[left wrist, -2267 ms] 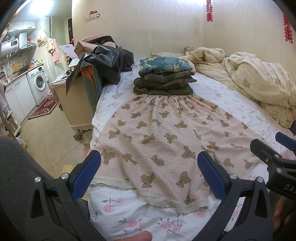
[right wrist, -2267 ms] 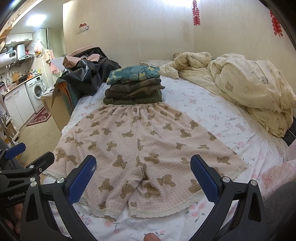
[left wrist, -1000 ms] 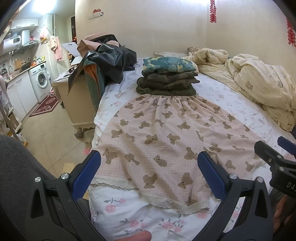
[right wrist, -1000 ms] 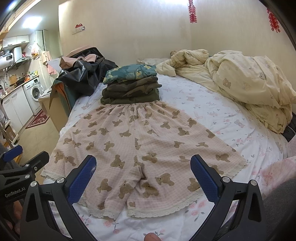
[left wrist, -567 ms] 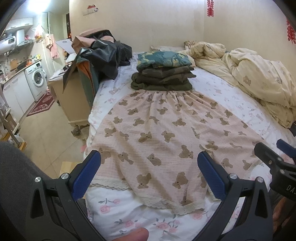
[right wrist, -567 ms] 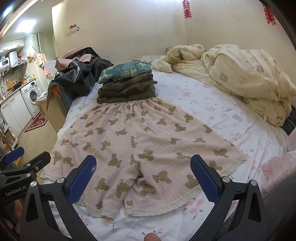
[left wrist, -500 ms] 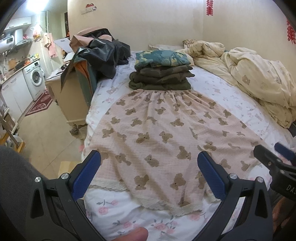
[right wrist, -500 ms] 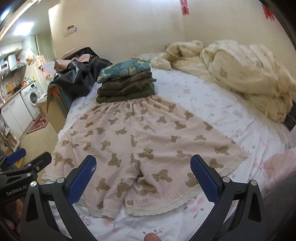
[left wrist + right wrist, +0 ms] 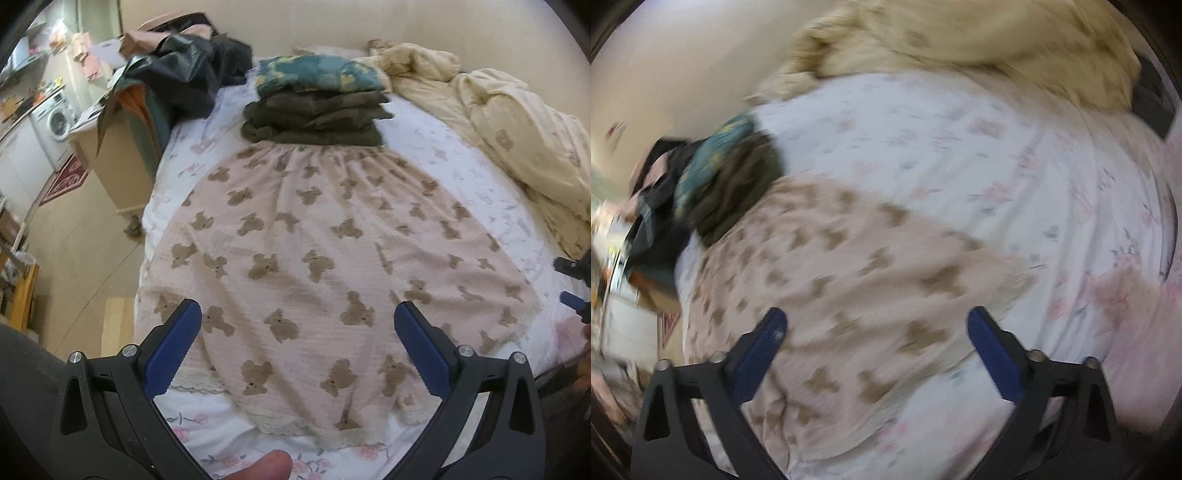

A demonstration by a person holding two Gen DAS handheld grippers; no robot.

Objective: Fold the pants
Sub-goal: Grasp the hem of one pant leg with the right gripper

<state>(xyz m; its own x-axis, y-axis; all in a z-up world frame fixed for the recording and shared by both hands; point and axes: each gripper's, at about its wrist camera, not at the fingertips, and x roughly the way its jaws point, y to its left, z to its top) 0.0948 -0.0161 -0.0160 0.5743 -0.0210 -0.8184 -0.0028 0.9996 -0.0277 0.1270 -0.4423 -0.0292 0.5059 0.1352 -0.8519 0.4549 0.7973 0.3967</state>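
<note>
Pink pants with brown bear print and lace hems [image 9: 325,251] lie spread flat on the bed, waistband at the far end against a stack of folded clothes. My left gripper [image 9: 297,332] is open and empty, low over the near left leg. My right gripper [image 9: 873,334] is open and empty, tilted, over the right leg of the pants [image 9: 849,266]; that view is blurred. Part of the right gripper shows at the right edge of the left wrist view [image 9: 574,288].
A stack of folded green and camouflage clothes [image 9: 314,110] sits beyond the waistband. A cream duvet [image 9: 517,129] is heaped at the right. Dark clothes lie on a box [image 9: 177,85] at the bed's left edge. The bedsheet [image 9: 960,155] is white with flowers.
Both grippers have moved forward and down toward the pants. The right gripper has swung right and rolled, so its view is tilted and blurred. Both stay open.
</note>
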